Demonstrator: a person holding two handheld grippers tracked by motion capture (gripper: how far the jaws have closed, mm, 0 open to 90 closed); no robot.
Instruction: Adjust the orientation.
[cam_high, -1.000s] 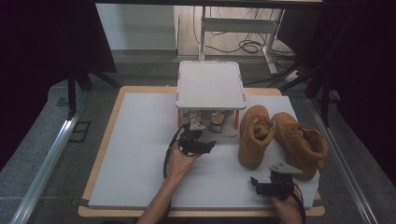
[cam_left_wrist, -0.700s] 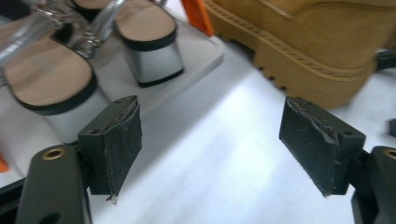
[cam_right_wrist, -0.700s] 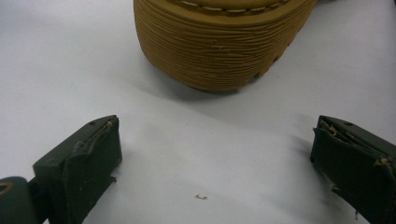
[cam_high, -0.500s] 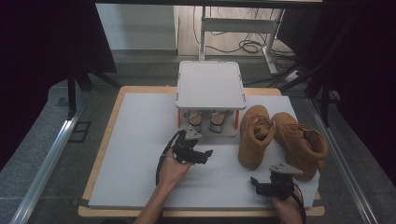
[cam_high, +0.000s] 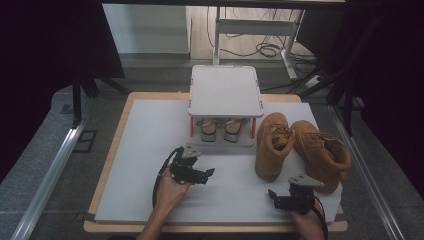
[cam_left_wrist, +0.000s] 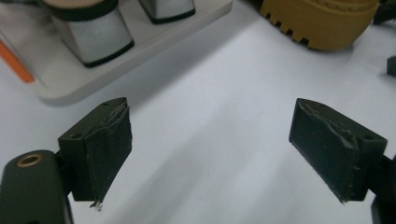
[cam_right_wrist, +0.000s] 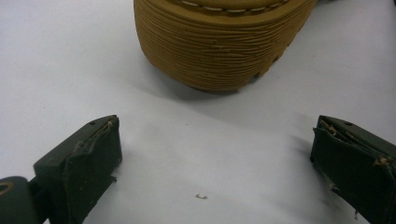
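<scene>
Two grippers low over the white desk (cam_high: 150, 145), both empty

Two-tier rack (cam_high: 226, 90) at the desk's far middle, small pair of shoes (cam_high: 219, 129) on its lower shelf; tan boots (cam_high: 300, 145) just right of it. Left gripper (cam_high: 200, 173) near the rack's front, jaws just opened wide, nothing between. Right gripper (cam_high: 280, 197) just before the nearer boot's toe, jaws spread wide, holding nothing

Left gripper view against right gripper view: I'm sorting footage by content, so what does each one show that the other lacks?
The left gripper view has the white rack's base with two shoes standing on it, plus a tan boot's lugged sole at the top edge. The right gripper view has a tan boot's ribbed toe straight ahead. Both share the white table surface and open black jaws with nothing between them.
</scene>
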